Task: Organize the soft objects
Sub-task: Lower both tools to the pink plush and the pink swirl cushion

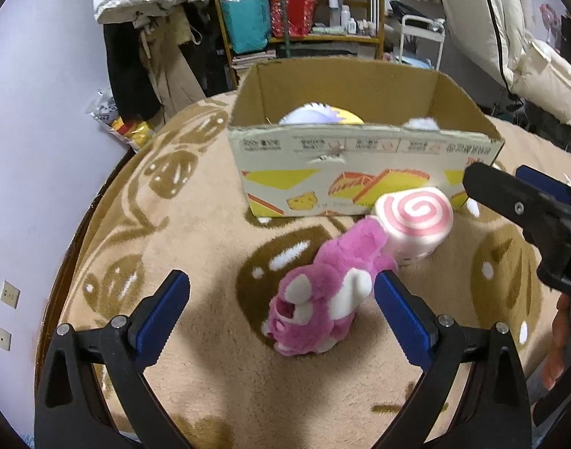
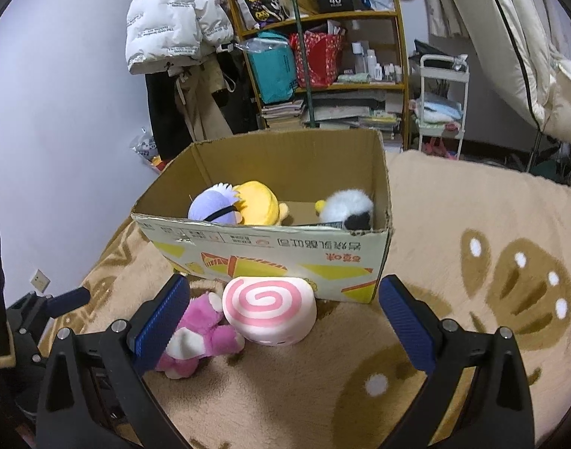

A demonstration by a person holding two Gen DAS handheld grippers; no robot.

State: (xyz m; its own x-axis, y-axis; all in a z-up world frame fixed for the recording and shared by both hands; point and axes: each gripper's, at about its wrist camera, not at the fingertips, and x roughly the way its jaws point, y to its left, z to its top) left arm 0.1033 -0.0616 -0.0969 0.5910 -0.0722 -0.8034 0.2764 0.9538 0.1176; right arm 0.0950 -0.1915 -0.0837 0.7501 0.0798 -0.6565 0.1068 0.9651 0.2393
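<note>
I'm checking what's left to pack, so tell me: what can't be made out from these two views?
- Left view: the box front wall hides all but the tops of the toys inside.
- Right view: the left finger covers part of the pink plush.
- Both views: the swirl cushion hides the blanket behind it.
- Box print: upside down, too small to read.
</note>
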